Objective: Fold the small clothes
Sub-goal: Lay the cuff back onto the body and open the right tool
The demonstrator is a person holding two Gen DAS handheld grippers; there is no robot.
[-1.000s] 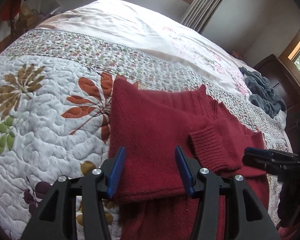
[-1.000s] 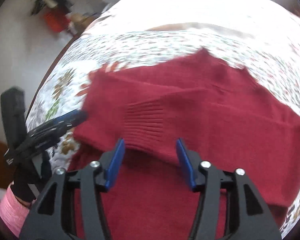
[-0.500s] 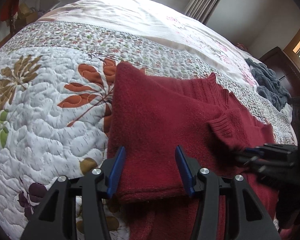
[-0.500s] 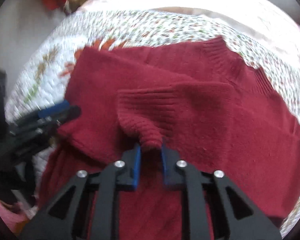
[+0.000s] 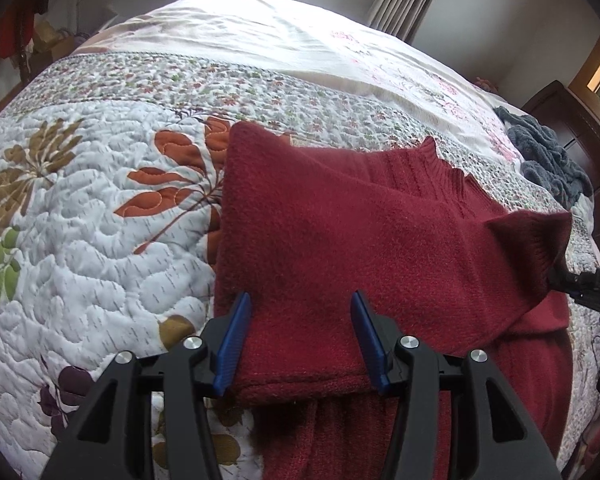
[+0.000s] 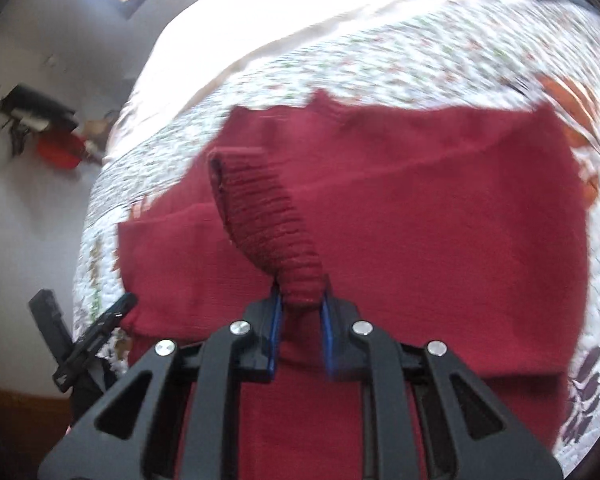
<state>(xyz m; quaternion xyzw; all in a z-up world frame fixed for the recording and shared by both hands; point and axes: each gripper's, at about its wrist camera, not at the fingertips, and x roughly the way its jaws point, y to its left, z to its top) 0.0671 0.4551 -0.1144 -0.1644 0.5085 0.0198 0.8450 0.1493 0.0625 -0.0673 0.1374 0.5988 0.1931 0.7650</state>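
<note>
In the left wrist view, the left gripper [image 5: 300,336] is hovering with its jaws wide apart over the folded edge of the red sweater [image 5: 340,248], which is lying on the quilt [image 5: 80,240] of the bed. In the right wrist view, the right gripper [image 6: 300,334] is pinching the ribbed cuff [image 6: 268,220] and lifting it above the sweater body.

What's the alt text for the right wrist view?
The right gripper is shut on the ribbed cuff of a red sweater, lifting the sleeve end above the sweater lying on a floral quilt. The left gripper shows at the left edge; the view is motion-blurred.
</note>
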